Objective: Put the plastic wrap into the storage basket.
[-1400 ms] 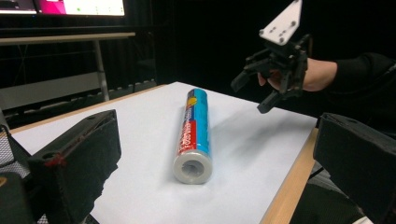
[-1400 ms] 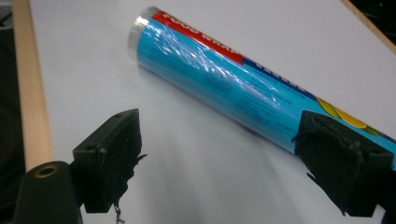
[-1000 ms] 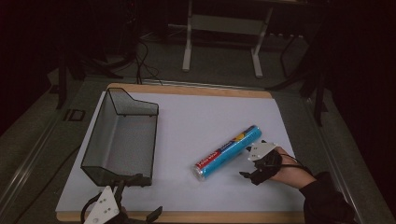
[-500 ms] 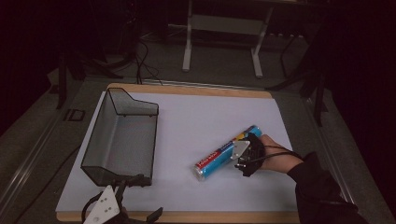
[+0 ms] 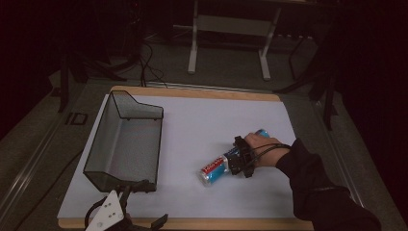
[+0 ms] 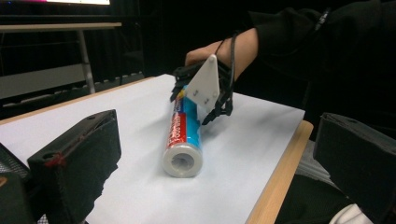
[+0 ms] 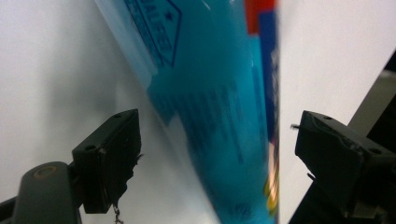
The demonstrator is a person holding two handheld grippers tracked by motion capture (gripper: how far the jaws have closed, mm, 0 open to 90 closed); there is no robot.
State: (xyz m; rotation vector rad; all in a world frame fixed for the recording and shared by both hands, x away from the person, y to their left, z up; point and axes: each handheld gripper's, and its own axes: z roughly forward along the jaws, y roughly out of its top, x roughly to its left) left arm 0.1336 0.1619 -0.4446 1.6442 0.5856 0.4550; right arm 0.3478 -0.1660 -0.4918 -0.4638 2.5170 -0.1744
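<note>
A blue tube [image 5: 214, 169] with a red label and a white end cap lies on its side on the white sheet, right of centre. My right gripper [image 5: 239, 161], held in a hand with a dark sleeve, sits over the middle of the tube. It is open, with one jaw on each side of the blue tube [image 7: 219, 93] and a gap to each jaw. The left gripper view shows the tube [image 6: 184, 135] end-on, with the right gripper [image 6: 201, 93] above it. My left gripper [image 5: 144, 207] lies open at the table's near edge with nothing between its jaws.
A black mesh basket [image 5: 103, 134] stands on the left half of the white sheet [image 5: 202, 120], just beyond my left gripper. The wooden table edge [image 5: 231, 224] runs along the front. Metal frame legs [image 5: 193, 53] stand on the floor behind the table.
My right gripper has moved left from beside the tube's right end to over its middle, jaws now straddling it. The tube and the left gripper have stayed in place.
</note>
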